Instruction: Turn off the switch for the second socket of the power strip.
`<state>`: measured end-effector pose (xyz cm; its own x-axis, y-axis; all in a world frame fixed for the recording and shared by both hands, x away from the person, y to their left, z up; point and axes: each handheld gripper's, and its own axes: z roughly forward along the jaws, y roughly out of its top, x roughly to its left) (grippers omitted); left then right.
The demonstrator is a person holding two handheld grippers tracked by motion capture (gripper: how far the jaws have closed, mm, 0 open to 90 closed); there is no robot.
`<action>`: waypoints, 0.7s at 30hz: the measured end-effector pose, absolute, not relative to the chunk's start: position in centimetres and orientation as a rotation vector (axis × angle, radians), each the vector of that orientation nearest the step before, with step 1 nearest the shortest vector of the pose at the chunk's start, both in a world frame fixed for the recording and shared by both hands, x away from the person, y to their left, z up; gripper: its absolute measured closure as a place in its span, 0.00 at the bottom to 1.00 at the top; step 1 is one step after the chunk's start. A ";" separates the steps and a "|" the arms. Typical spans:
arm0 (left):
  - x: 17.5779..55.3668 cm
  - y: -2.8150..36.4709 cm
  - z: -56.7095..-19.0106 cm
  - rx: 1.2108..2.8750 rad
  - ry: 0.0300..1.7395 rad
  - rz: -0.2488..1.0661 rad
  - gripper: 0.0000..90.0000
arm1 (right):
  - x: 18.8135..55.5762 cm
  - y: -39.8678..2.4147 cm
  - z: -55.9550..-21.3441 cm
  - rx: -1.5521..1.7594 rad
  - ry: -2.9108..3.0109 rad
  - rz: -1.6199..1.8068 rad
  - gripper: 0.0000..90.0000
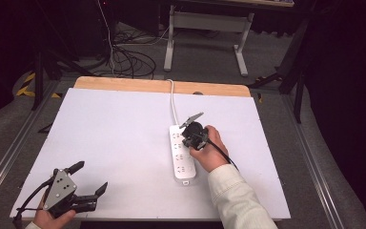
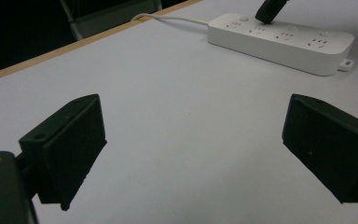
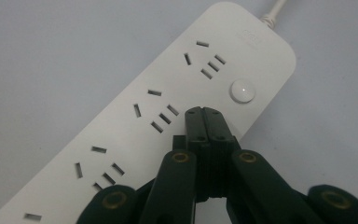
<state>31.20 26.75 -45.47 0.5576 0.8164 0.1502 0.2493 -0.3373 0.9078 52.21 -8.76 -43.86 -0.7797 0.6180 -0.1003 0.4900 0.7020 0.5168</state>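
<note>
Left gripper (image 1: 91,177) near table's front edge, jaws wide, empty. Right gripper (image 3: 207,114) jaws closed together, empty, over white plastic power strip (image 1: 181,153), near round button (image 3: 242,90).

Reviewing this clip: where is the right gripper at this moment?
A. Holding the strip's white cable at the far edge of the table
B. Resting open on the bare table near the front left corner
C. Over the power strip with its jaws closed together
C: the right gripper has its jaws pressed together with nothing between them, tip just above the power strip near its round button.
</note>
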 end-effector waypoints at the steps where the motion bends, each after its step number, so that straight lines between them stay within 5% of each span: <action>1: 31.2 26.8 -45.5 1.866 0.869 0.769 0.08 | 52.2 -8.7 -43.8 0.869 2.644 0.683 1.00; 21: 31.3 26.8 -45.4 1.860 0.872 0.765 0.08 | 51.7 -8.9 -43.9 0.886 2.602 0.805 0.96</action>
<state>31.28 26.82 -45.44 0.5572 0.8176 0.1452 0.2501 -0.3319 0.9095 51.72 -8.93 -43.94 -0.7741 0.6282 -0.0778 0.4746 0.6572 0.5855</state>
